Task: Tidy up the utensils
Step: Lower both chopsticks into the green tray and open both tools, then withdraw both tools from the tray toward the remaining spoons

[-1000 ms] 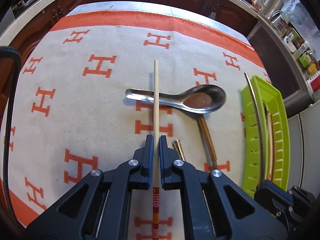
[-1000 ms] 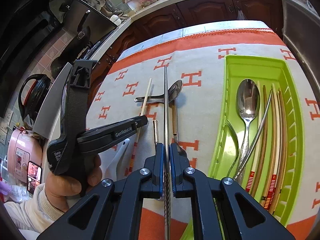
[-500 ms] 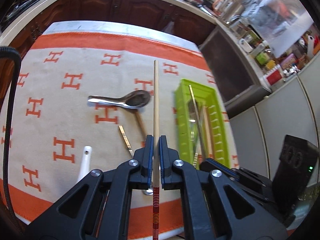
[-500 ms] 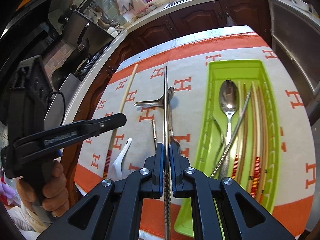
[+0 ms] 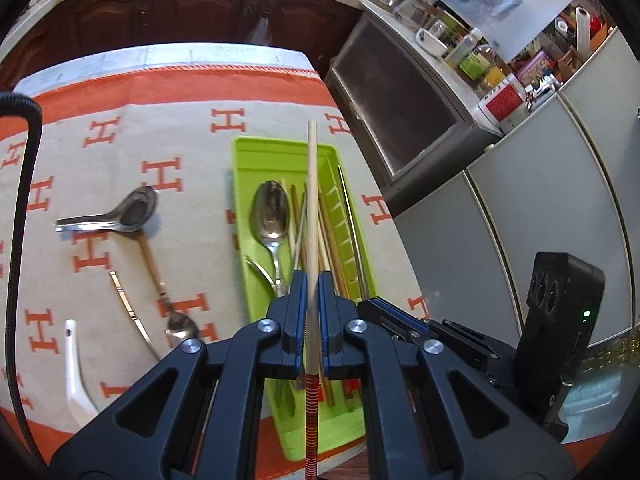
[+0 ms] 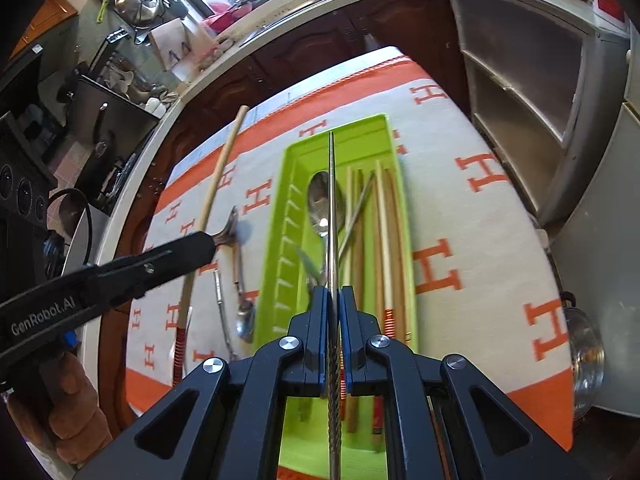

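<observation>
My left gripper (image 5: pixel 312 282) is shut on a wooden chopstick (image 5: pixel 312 200) with a red-striped end, held above the green tray (image 5: pixel 246 152). My right gripper (image 6: pixel 331 294) is shut on a twisted metal chopstick (image 6: pixel 331 208), also held over the tray (image 6: pixel 294 168). In the tray lie a steel spoon (image 6: pixel 320 200) and several chopsticks (image 6: pixel 384 240). In the right wrist view the left gripper (image 6: pixel 206 244) hangs left of the tray. On the cloth lie a steel soup spoon (image 5: pixel 120 216), a brown-handled spoon (image 5: pixel 154 264), a metal chopstick (image 5: pixel 128 308) and a white ceramic spoon (image 5: pixel 76 364).
An orange and cream cloth (image 5: pixel 168 92) covers the table. A grey cabinet (image 5: pixel 400 112) stands close to the table's right edge. A steel pot (image 6: pixel 584 360) sits low beside the table. A person's hand (image 6: pixel 68 392) grips the left tool. A black cable (image 5: pixel 24 200) hangs at left.
Both grippers have swung right from above the loose utensils on the cloth to above the green tray, each still clamped on its chopstick. The left gripper has also risen.
</observation>
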`<state>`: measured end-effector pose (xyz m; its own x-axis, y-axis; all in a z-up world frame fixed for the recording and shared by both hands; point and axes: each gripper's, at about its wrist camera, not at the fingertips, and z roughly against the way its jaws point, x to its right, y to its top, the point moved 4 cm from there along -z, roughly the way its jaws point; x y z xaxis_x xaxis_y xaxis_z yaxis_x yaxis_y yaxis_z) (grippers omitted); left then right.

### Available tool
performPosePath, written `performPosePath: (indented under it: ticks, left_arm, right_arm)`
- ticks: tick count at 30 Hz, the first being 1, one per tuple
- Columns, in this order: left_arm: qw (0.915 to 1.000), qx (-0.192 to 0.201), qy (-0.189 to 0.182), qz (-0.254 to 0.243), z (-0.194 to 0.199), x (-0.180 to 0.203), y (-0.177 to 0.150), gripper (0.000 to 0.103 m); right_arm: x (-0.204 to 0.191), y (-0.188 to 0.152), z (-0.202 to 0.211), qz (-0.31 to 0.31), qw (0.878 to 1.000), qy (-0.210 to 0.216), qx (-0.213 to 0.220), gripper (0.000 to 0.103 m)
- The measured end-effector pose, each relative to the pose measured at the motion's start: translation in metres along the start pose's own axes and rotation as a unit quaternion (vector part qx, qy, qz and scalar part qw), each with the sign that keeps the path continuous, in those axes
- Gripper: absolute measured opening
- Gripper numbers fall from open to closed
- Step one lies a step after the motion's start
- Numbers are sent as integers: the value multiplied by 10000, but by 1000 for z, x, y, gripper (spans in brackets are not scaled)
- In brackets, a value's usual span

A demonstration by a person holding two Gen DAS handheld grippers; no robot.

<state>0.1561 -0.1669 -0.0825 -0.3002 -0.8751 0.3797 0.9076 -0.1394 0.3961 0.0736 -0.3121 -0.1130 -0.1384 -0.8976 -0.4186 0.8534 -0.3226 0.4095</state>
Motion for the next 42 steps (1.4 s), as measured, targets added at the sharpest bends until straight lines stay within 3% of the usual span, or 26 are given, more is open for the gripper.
performPosePath:
  ticks: [7, 9, 11, 13, 16, 18, 21, 24, 35, 42]
  left_arm:
    - [9995, -199, 204, -103, -38, 4, -7, 4]
    - [9992, -198, 314, -150, -42, 2, -10, 4]
    - [9988, -177, 407, -207, -40, -1, -12, 4]
    - [9983, -126, 495, -271, -36, -4, -14, 7]
    - [9977, -78, 595, -319, -27, -8, -18, 22]
    - [9974, -3, 644, -312, -18, -12, -21, 42]
    - [9967, 192, 750, -242, -3, -22, -25, 59]
    - [9954, 311, 883, -182, 10, -32, -30, 59]
    - [9923, 510, 1132, -43, 51, -61, -58, 59]
    - [9816, 813, 1713, -209, 84, -81, -73, 59]
  right_arm:
    - [11, 10, -10, 13, 9996, -268, -71, 8]
    - [11, 10, -16, 48, 9992, -365, -138, 17]
    - [10, 9, -18, 79, 9991, -392, -124, 36]
    - [7, 8, -17, 122, 9992, -373, -64, 37]
    - [2, 6, -16, 187, 9987, -467, -17, 38]
    - [1, 4, -13, 163, 9987, -487, 18, 38]
    - [-3, 0, -6, 164, 9986, -494, 61, 40]
    - [-7, -5, -1, 228, 9983, -528, 88, 44]
    - [-33, -33, 18, 497, 9970, -582, 73, 45]
    - [-61, -48, 33, 869, 9941, -634, 143, 50]
